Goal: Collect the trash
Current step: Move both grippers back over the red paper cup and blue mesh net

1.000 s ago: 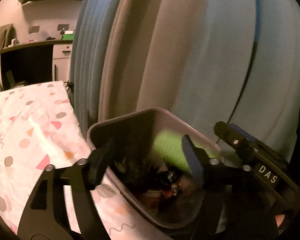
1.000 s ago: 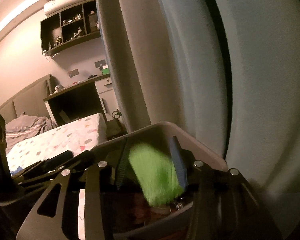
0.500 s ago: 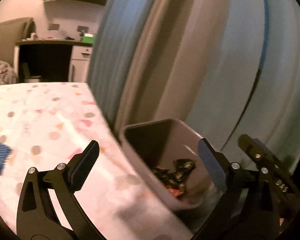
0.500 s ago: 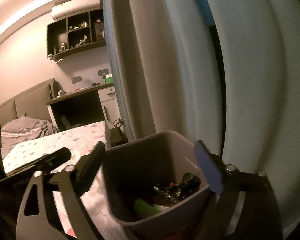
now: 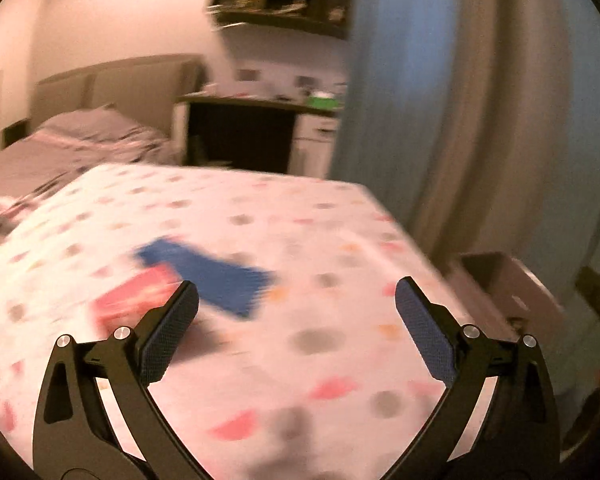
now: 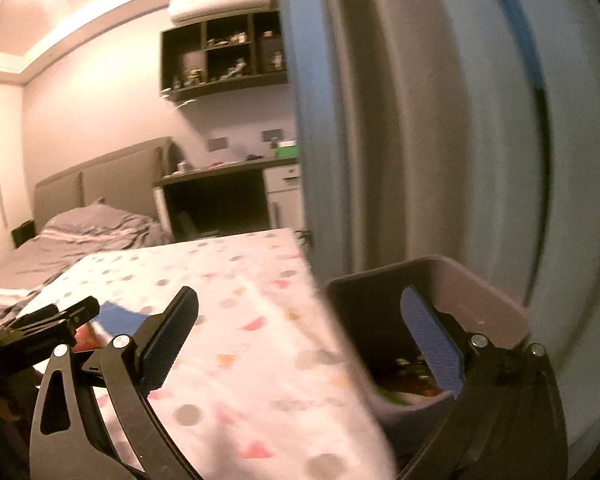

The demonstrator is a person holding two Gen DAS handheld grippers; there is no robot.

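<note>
My left gripper (image 5: 296, 292) is open and empty, hovering over the spotted tablecloth (image 5: 320, 232). Just beyond its left finger lie a blue wrapper (image 5: 208, 276) and a red packet (image 5: 136, 300), both blurred. The grey bin (image 5: 504, 284) stands off the table's right edge. My right gripper (image 6: 299, 295) has its jaws opening with nothing between them. It straddles the table corner and the bin (image 6: 480, 280), which holds dark wrappers (image 6: 412, 366) and a green piece (image 6: 392, 396). The blue wrapper (image 6: 120, 314) shows at the left of the right wrist view too.
Blue and grey curtains (image 6: 420, 120) hang right behind the bin. A bed (image 5: 80, 140), a dark desk (image 6: 220, 196) and a wall shelf (image 6: 224, 56) fill the back of the room. The cloth (image 6: 240, 280) hangs over the table's right edge.
The green piece left my right gripper and dropped into the bin. Both grippers opened wide and swung left, away from the bin and over the table; the blue and red items came into view.
</note>
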